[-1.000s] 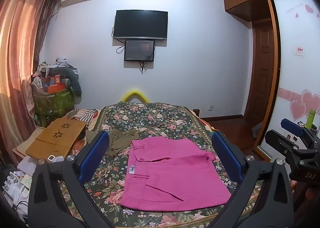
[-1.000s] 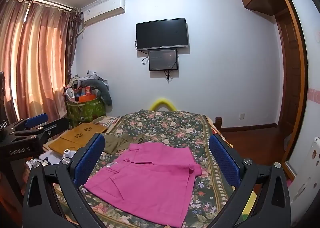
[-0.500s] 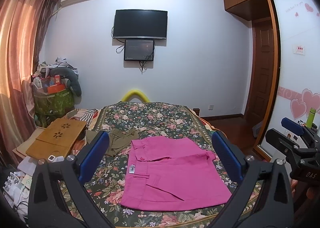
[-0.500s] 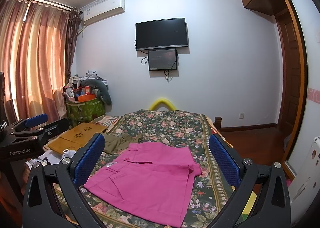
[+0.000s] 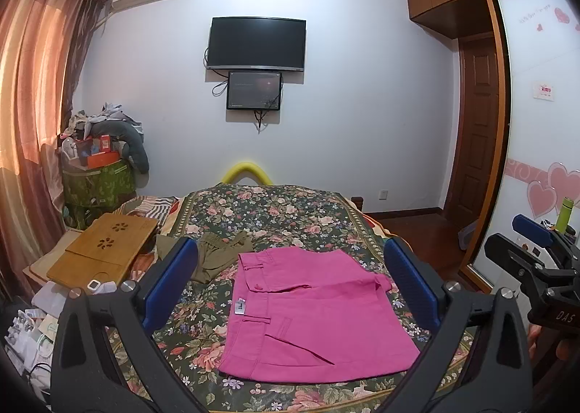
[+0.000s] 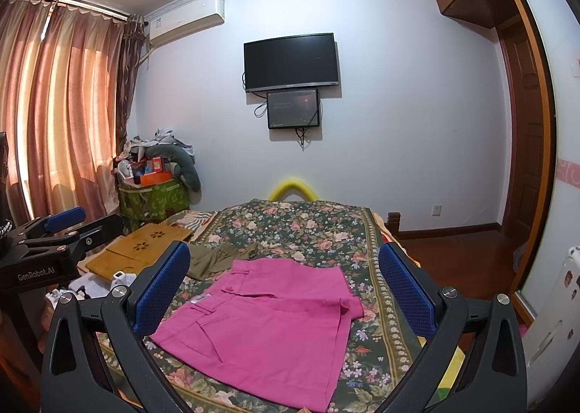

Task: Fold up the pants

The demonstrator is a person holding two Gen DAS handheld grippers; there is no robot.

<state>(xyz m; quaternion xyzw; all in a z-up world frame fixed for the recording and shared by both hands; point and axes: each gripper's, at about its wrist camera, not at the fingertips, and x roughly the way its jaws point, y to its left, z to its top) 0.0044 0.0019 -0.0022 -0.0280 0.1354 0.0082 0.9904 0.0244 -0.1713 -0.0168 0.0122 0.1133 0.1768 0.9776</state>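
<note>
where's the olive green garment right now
The olive garment lies bunched on the floral bedspread, touching the far left corner of the pink pants, with the wooden lap tray to its left.

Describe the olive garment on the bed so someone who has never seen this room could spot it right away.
Start at the bed with the dark floral cover under the wall TV. On it lies a flat pair of bright pink pants; just beyond their far left corner sits the olive garment. Unlike the smooth pink pants, it is dull khaki-green, crumpled and bunched, nearer the wooden lap desk.
</note>
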